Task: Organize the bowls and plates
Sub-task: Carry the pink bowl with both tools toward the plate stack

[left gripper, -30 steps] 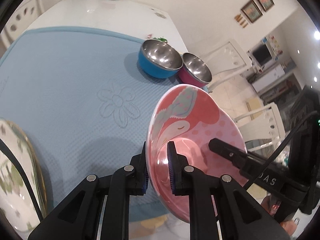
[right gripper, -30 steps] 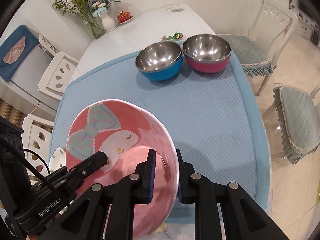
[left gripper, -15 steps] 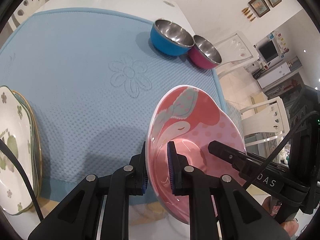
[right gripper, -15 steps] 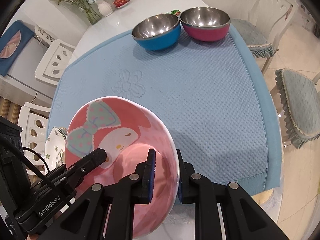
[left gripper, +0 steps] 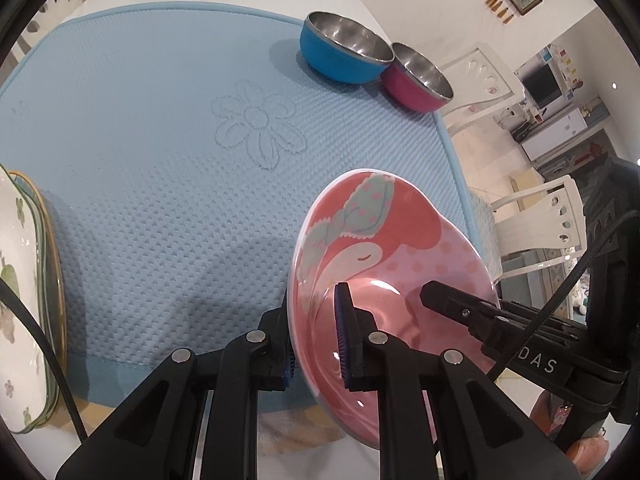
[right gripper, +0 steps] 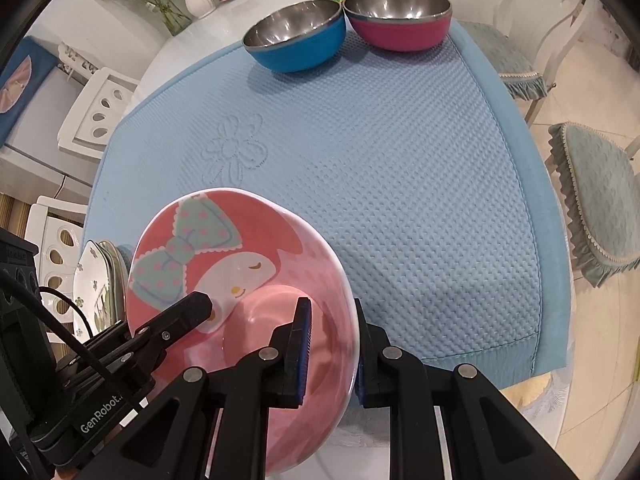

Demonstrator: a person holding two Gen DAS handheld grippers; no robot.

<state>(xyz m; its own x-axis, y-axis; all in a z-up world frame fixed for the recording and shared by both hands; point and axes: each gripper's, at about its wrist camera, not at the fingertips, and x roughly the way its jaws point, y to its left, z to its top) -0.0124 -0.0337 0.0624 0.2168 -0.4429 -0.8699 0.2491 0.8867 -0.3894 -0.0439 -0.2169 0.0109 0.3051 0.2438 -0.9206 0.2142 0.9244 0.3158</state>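
Two claws clamped on opposite rims of one pink cartoon bowl [left gripper: 400, 264], left claw [left gripper: 316, 344], right claw [right gripper: 330, 354], bowl held tilted above near edge of blue mat [right gripper: 400, 184], blue bowl [right gripper: 296, 40] touching magenta bowl [right gripper: 400, 20] at far edge, floral plates [left gripper: 20, 280] stacked left

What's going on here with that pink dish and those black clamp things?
A person holds a two-finger tool in each hand, and both are clamped on opposite rims of the pink cartoon bowl: the left tool and the right tool. The bowl hangs over the near edge of the blue mat. A blue bowl and a magenta bowl sit at its far end.
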